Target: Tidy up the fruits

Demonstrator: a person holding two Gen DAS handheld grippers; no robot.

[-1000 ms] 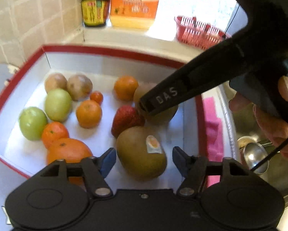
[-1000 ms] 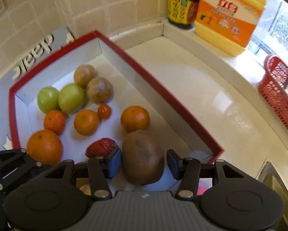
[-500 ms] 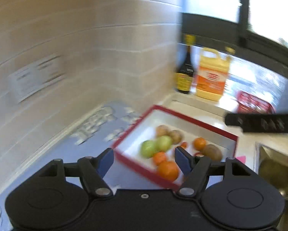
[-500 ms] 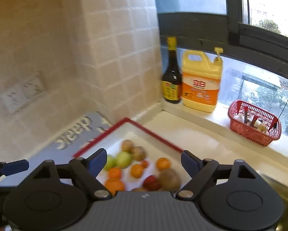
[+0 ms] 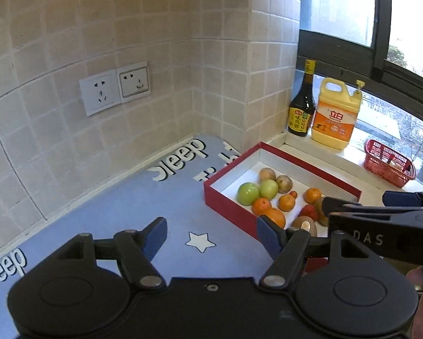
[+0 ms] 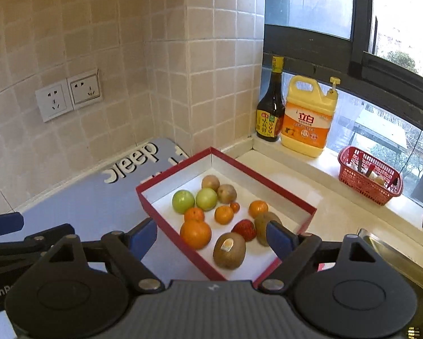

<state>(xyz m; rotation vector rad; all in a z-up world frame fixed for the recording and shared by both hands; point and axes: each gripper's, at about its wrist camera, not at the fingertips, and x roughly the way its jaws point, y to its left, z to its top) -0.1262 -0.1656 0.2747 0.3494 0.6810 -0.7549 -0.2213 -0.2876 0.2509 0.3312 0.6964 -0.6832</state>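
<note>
A red box (image 6: 284,189) with a white inside sits on the counter; it also shows in the left wrist view (image 5: 228,206). It holds two green apples (image 6: 183,201), several oranges (image 6: 195,233), two kiwis (image 6: 229,250), a strawberry (image 6: 244,229) and two brownish round fruits (image 6: 226,192). My right gripper (image 6: 211,236) is open and empty, raised above the box's near side. My left gripper (image 5: 211,236) is open and empty, raised over the blue mat, left of the box. The right gripper's black body (image 5: 381,237) crosses the left wrist view.
A blue mat (image 5: 112,212) with white letters covers the counter left of the box. A dark sauce bottle (image 6: 270,110), a yellow detergent jug (image 6: 307,118) and a red basket (image 6: 369,175) stand on the window sill. A steel sink (image 6: 395,257) lies at right. Tiled walls with sockets (image 5: 114,90) stand behind.
Both grippers have pulled up and back from the box. A second ago each was open around a kiwi low in the box; now both are high and empty, and the kiwis lie in the box.
</note>
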